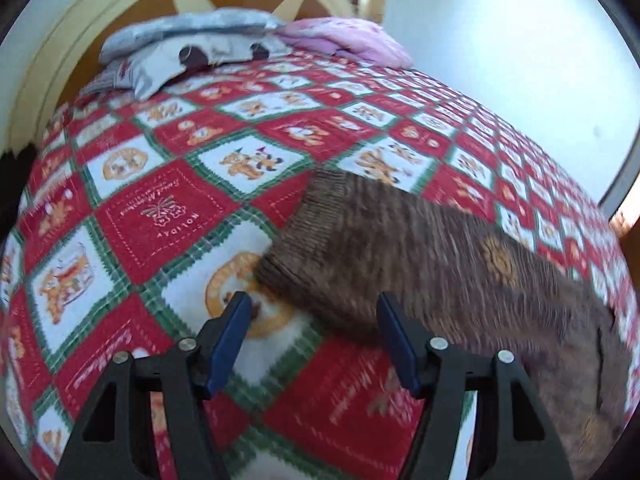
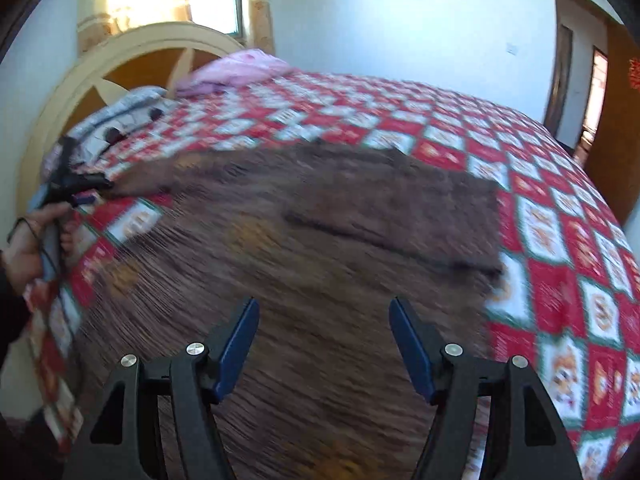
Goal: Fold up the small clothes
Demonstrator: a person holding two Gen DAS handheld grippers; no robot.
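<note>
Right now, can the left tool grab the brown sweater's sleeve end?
Probably yes. The left tool is open, and the sleeve cuff lies flat on the bedspread just ahead with nothing between them.

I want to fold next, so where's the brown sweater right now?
The sweater lies spread on the quilt, under the right gripper; its cuff reaches just ahead of the left gripper.
</note>
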